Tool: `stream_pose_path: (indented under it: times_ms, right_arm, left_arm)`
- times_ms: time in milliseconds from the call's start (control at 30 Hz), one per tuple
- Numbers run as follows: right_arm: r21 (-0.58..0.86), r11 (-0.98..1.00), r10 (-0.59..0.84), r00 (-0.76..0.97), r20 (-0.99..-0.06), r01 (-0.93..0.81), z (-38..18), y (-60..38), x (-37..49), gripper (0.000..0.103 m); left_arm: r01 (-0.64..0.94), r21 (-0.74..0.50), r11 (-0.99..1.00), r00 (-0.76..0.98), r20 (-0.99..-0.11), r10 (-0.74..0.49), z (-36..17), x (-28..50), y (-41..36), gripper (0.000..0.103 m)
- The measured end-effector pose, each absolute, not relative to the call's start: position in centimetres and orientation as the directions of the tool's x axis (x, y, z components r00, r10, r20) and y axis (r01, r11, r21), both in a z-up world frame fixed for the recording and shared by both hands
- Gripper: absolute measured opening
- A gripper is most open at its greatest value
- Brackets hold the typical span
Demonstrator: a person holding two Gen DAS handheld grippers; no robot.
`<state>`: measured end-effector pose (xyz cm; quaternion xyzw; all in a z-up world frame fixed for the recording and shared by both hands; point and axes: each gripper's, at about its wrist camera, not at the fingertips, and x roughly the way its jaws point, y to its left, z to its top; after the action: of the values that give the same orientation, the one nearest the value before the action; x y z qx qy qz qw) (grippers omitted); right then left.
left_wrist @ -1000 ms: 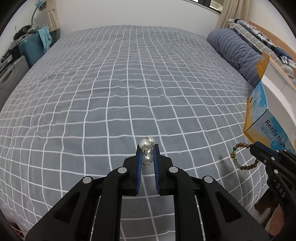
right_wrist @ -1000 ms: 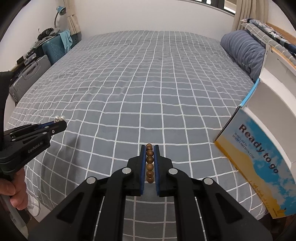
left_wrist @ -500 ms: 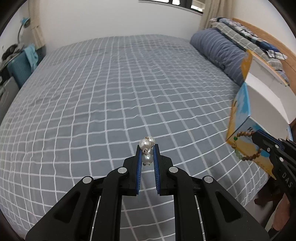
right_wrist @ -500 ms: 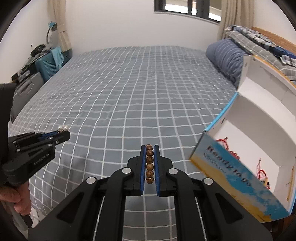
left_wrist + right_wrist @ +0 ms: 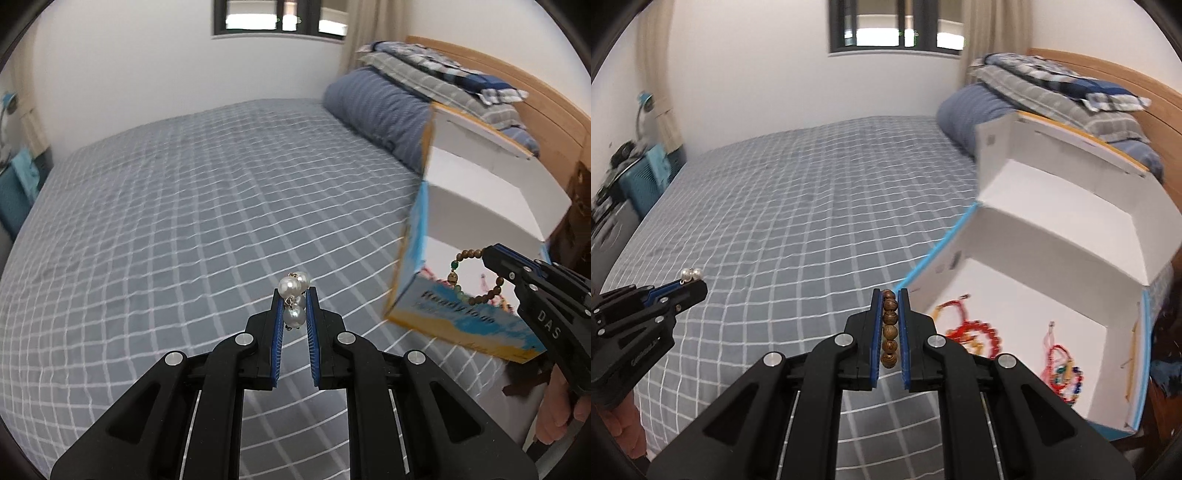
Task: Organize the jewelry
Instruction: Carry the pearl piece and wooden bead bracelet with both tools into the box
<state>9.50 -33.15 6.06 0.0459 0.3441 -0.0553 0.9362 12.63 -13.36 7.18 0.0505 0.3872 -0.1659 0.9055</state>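
My left gripper [image 5: 293, 295] is shut on a pearl earring [image 5: 294, 297], held above the grey checked bed [image 5: 184, 206]; it also shows at the left of the right wrist view [image 5: 696, 288]. My right gripper [image 5: 889, 295] is shut on a wooden bead bracelet [image 5: 889, 332], which hangs as a loop in the left wrist view [image 5: 474, 277] in front of the box. The open white box [image 5: 1052, 295] with a blue and yellow outside sits at the bed's right edge. It holds red bead bracelets [image 5: 975, 330] and other coloured jewelry [image 5: 1063, 373].
A blue striped pillow [image 5: 380, 110] and folded plaid bedding [image 5: 1060, 88] lie at the head of the bed by a wooden headboard [image 5: 517, 85]. A teal basket [image 5: 646, 181] and luggage stand at the far left. A window is in the back wall.
Both grippers have lifted and turned right toward the box. The box's inside and its jewelry have come into the right wrist view. Both grips are unchanged.
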Motion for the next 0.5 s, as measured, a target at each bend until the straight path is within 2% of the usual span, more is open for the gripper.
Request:
stream_pose_path:
  times_ms: [500]
  right_arm:
    - [0.057,0.906,-0.281,0.698,-0.658,0.419,5.6,-44.3,7.0,0.007]
  left_arm:
    - [0.625,-0.099,0.774,0.491,-0.721,-0.489,6.7,14.5,-27.2,0.011]
